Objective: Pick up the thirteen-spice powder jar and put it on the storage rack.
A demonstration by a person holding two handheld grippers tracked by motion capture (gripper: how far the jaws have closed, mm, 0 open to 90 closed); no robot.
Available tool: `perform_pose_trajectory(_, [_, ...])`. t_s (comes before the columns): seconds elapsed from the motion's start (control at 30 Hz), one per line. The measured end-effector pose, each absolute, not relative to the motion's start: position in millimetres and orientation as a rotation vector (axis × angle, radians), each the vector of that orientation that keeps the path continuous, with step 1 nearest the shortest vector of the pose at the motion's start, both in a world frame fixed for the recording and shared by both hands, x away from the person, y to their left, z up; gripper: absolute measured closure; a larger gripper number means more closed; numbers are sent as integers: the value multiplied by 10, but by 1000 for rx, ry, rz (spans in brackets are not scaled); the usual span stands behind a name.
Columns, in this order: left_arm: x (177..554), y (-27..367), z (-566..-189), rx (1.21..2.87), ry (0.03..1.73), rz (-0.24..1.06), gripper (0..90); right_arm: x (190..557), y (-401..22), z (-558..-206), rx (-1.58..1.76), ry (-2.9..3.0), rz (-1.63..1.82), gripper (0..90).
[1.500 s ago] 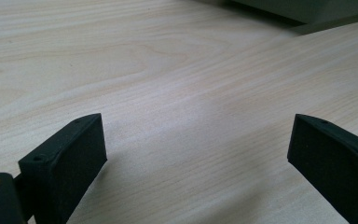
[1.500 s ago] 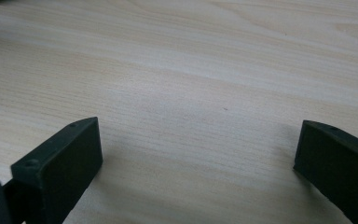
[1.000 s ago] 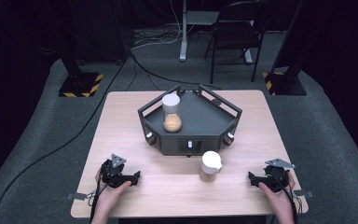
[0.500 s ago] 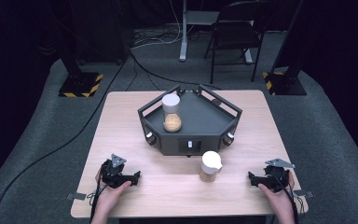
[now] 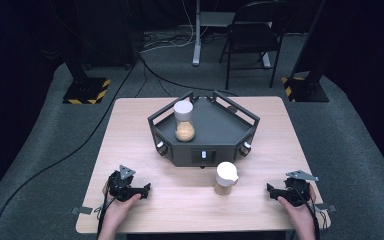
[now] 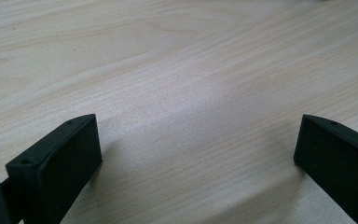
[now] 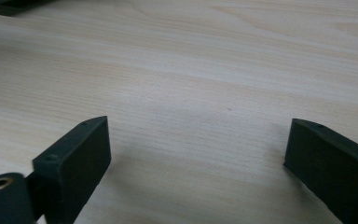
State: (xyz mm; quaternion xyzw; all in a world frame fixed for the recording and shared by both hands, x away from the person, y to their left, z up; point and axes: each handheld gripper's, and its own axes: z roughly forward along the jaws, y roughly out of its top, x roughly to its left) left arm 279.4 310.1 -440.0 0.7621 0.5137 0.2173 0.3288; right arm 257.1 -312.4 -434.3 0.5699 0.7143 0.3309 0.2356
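Nothing on the table (image 5: 130,130) had shifted since the earlier frames; hands and objects sat as before, and the only change was the right gripper (image 5: 275,190), whose jaws had just been closing a little with nothing between them. Largest item was the black angular tray (image 5: 220,132) at mid-table, carrying a white-capped jar (image 5: 183,120) of tan contents at its left rear. Just in front of the tray, apart from it, stood the white-lidded pouring jar (image 5: 225,177), also with tan fill, upright, between our two hands and nearer the right one. We kept the left gripper (image 5: 142,190) at the near-left edge, jaws spread wide over bare wood in the left gripper view (image 6: 196,154). Right gripper view (image 7: 196,149) showed its jaws spread too, empty, wood only. We judged this the start step: both tools parked, nothing grasped. Next move likely called for lifting the right gripper, swinging it inward to the front jar, and straddling its body squarely before squeezing, since a tall narrow jar could tip.
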Motion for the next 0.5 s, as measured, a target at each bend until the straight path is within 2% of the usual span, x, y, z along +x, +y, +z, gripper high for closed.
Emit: perform_pose_trajectory(0.5, [2794,3100,-4400,1994,1345,569,0,2468,-3133,-4126,1491,2012,1035,77])
